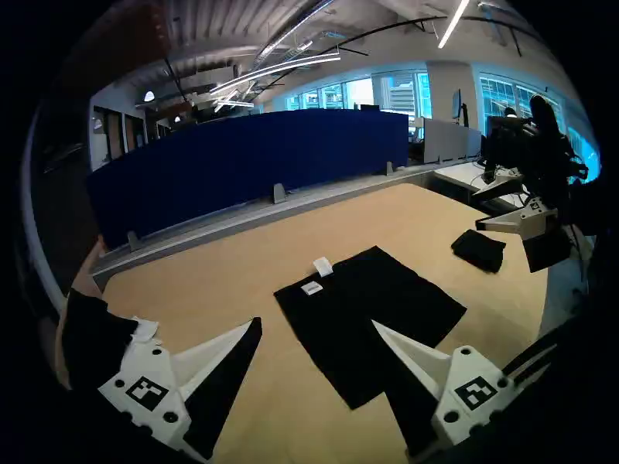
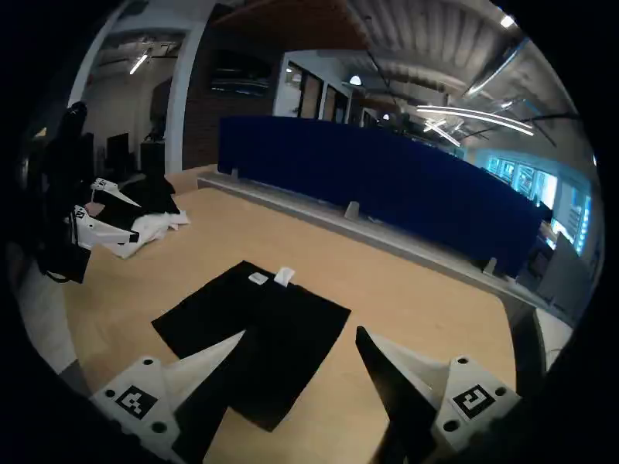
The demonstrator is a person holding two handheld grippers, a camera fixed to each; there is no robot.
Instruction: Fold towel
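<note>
Hovering over near edge of flat black rectangular cloth towel (image 1: 371,309), spread mid light wooden table (image 1: 232,271). Left gripper (image 1: 316,325), right gripper (image 2: 299,332): fingers wide apart, holding nothing. No fold evident; apparently all folding left.

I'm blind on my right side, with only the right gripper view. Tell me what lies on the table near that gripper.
Observer: A small folded black cloth lies on the table, just below the right gripper as the left gripper view shows it.
Operator: Say how it sits relative to the spread cloth.
Observer: It lies apart from the spread black cloth, with bare wood between them, nearer the table's end.
Operator: Report what stands beyond that end.
Observer: A pale desk with dark monitors on it.
</note>
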